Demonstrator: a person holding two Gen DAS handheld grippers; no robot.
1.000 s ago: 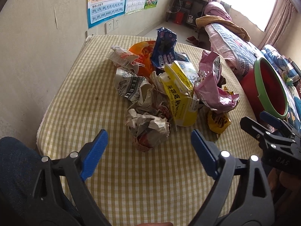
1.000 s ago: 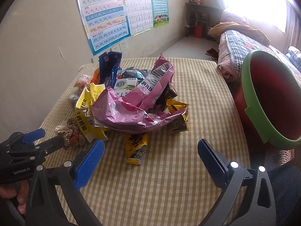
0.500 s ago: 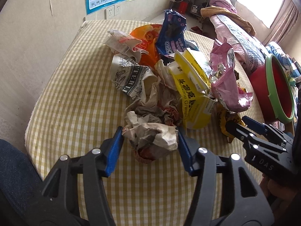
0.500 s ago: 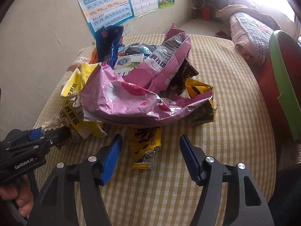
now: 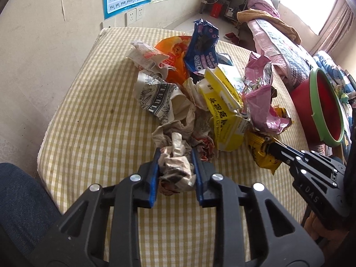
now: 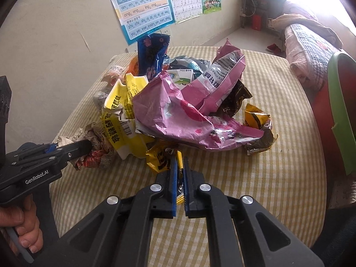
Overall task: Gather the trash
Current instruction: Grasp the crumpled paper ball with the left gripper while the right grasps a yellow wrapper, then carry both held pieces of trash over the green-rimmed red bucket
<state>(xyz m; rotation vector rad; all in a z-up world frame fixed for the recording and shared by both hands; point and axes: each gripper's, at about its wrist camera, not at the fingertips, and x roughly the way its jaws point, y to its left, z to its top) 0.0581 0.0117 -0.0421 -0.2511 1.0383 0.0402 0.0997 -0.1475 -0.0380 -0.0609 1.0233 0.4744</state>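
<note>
My left hand-held gripper (image 5: 175,166) pinches a crumpled paper wad (image 5: 176,166) between its pads; my right hand-held gripper (image 6: 180,178) is clamped on a yellow snack wrapper (image 6: 161,159), the trash pile (image 6: 178,102) just ahead on the tabletop (image 6: 278,178).

1. Left gripper (image 5: 175,166): jaws closed on a paper wad (image 5: 176,166), low over the table.
2. Right gripper (image 6: 180,178): jaws pinched on a yellow wrapper (image 6: 162,160), nearly touching.
3. Left hand (image 6: 20,227) wrapped round its handle.
</note>
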